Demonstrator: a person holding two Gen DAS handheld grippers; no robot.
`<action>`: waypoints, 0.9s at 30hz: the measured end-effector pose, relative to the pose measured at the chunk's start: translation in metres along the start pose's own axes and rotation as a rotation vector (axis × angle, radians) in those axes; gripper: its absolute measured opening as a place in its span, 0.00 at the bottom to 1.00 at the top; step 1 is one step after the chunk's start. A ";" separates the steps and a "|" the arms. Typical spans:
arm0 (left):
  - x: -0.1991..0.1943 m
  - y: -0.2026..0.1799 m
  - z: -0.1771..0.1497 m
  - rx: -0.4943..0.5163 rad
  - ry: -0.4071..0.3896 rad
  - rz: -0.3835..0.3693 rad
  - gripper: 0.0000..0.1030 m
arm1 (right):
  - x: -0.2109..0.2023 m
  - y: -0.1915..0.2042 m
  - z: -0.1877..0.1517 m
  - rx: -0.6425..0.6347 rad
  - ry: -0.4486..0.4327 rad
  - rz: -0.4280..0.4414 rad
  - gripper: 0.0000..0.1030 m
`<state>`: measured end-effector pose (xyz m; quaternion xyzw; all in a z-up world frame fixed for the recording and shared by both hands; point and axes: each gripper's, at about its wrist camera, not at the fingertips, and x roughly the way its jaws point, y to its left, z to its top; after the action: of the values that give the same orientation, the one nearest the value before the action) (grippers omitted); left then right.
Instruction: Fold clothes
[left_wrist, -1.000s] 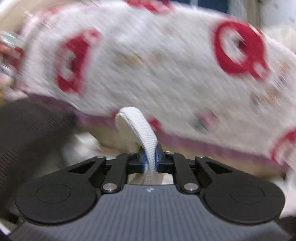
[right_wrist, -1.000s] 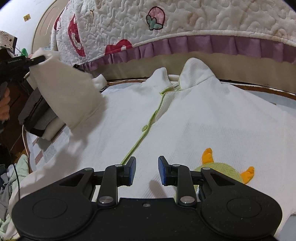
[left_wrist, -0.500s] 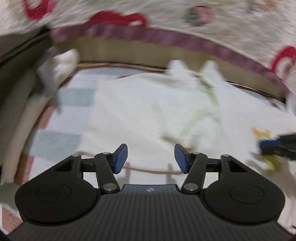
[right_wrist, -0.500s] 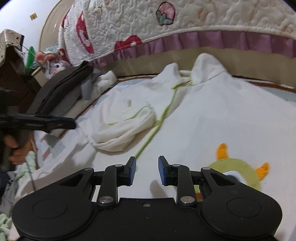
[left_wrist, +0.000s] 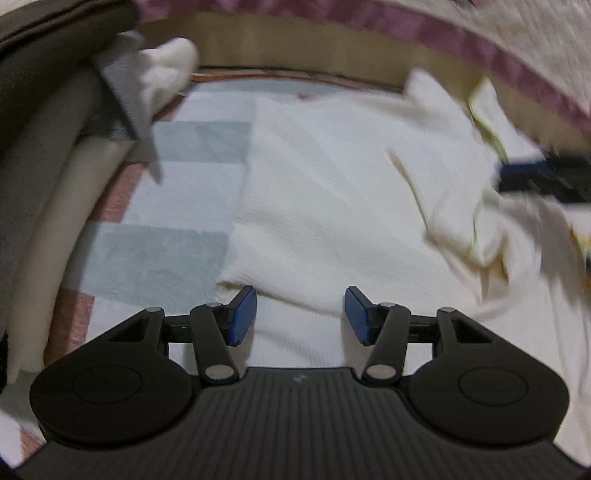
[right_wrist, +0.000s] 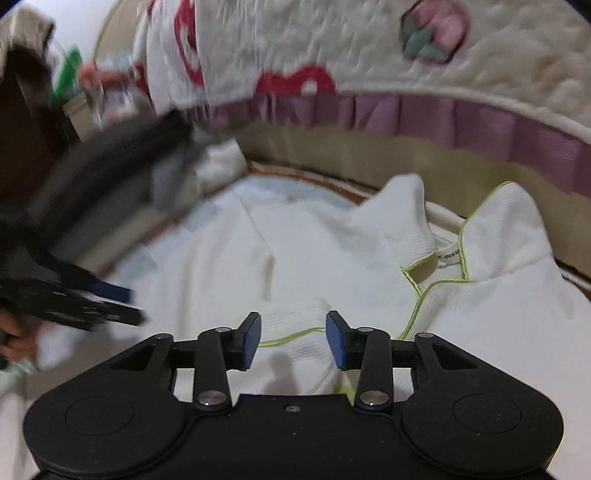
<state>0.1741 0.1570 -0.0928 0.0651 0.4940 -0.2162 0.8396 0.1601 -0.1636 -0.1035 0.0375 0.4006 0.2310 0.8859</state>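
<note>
Surface: a mat (left_wrist: 155, 236) in pale blue, white and pink squares carries the work; behind it, at 12 o'clock in both views, hangs a quilted white cover (right_wrist: 369, 48) with red motifs and a purple frill (right_wrist: 461, 118).
Left hand-held gripper (left_wrist: 300, 314): jaws apart and easing closed, blue pads clear of the cloth. Nothing is pinched. It points down over the near fold edge of the garment.
Right hand-held gripper (right_wrist: 293, 339): jaws apart and widening, nothing pinched. It hangs over the garment front, with the green-piped edge running between the pads further down.
Task item: a white ribbed garment (left_wrist: 332, 192) lies spread on the mat, from 12 o'clock of the left hand-held gripper across to 2 o'clock. Its left side is folded in, giving a straight edge along the mat.
Sleeve: bunched and rumpled (left_wrist: 469, 225) at 2 o'clock in the left view, lying on the garment body.
Collar: stands open (right_wrist: 443, 236) at 1 o'clock in the right view, lime piping along it, a small label inside.
Other gripper seen: the left unit shows at 9 o'clock in the right view, blurred, held by a hand (right_wrist: 16, 341); the right unit's tip shows at 3 o'clock in the left view.
Stack: folded dark and grey clothes (left_wrist: 44, 122) at 10 o'clock in the left view, beside the mat.
</note>
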 end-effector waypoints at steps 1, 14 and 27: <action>0.002 -0.001 0.000 0.008 0.003 0.009 0.50 | 0.009 -0.002 -0.001 0.002 0.020 -0.003 0.50; 0.004 -0.006 -0.004 -0.035 -0.010 0.081 0.52 | -0.162 -0.027 -0.085 0.161 -0.381 -0.069 0.10; -0.007 0.006 -0.012 -0.198 -0.060 0.058 0.53 | -0.143 -0.060 -0.140 0.489 -0.086 0.149 0.31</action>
<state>0.1636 0.1683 -0.0932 -0.0103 0.4855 -0.1441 0.8622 -0.0005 -0.2968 -0.1137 0.2900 0.4026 0.1900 0.8472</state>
